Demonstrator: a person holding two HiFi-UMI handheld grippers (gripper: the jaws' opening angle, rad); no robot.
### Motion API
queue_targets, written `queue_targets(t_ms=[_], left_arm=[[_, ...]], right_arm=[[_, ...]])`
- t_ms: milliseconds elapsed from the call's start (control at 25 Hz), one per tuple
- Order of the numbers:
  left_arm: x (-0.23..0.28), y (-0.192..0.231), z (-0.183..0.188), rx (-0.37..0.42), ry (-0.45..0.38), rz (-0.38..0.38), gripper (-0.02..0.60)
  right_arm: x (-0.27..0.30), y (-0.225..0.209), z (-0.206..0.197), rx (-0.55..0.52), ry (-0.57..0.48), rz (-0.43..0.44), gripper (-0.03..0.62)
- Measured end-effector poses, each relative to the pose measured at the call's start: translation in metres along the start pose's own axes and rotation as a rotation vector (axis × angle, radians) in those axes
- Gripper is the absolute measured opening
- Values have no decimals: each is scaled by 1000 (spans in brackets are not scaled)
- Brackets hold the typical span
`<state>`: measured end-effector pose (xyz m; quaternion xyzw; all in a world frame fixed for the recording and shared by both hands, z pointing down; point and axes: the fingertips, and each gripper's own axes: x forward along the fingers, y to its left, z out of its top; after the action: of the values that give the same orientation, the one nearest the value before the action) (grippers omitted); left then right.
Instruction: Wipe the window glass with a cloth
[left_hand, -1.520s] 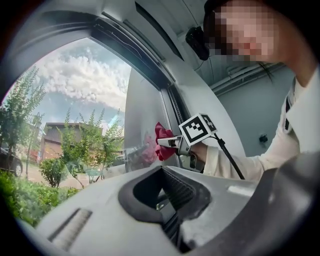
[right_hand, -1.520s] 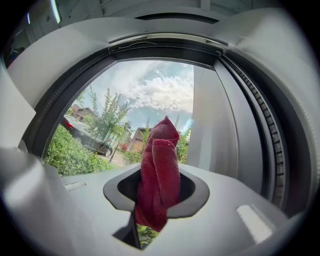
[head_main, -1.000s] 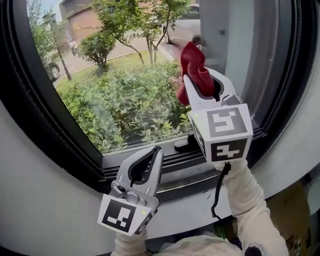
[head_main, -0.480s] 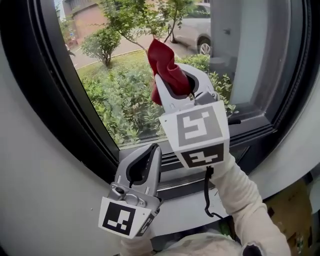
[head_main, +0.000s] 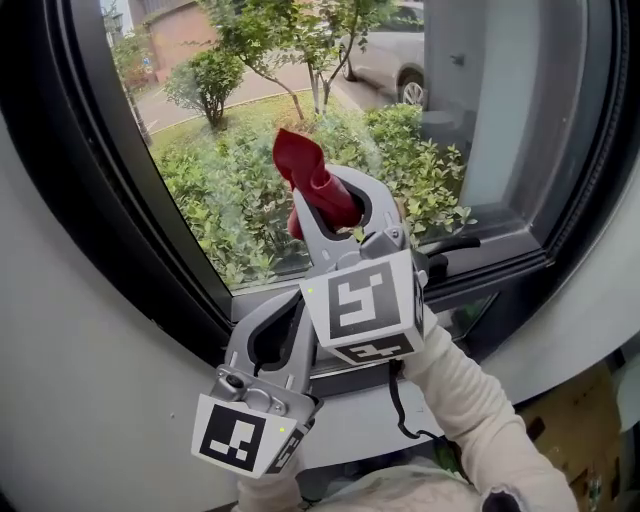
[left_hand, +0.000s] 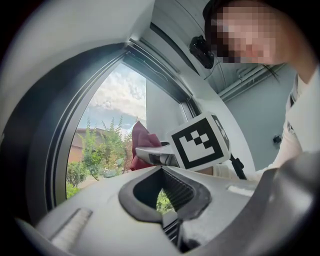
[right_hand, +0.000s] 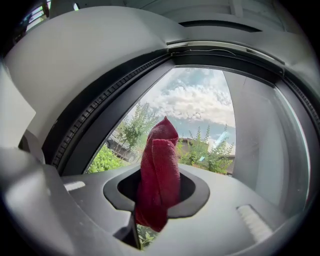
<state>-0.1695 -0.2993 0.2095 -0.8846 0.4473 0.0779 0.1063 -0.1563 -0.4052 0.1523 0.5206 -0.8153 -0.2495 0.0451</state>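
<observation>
Right gripper (head_main: 335, 200), jaws clamped on a rolled red cloth (head_main: 300, 160) whose long end juts ahead toward the dark-framed window glass (head_main: 230, 190), is nearer the pane; left gripper (head_main: 285, 325) hangs lower, jaws together and empty

The head view looks steeply down, close over the left gripper (head_main: 305, 305) and right gripper (head_main: 335, 195). Each gripper view faces up along its own jaws. The window glass (head_main: 230, 170) and red cloth (head_main: 303, 170) appear in all three.

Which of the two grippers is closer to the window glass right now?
Right. The right gripper holds the red cloth up by the window glass; the left gripper sits lower, shut and empty, near the bottom frame.
</observation>
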Motion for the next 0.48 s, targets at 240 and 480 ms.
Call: queue_targets(t_ms=[240, 480], left_arm=[[15, -10, -8, 2, 13, -5, 0], [44, -24, -20, 10, 24, -22, 0]], right_arm=[[-4, -10, -13, -1, 0, 45, 130], [-8, -29, -28, -5, -12, 72, 130]])
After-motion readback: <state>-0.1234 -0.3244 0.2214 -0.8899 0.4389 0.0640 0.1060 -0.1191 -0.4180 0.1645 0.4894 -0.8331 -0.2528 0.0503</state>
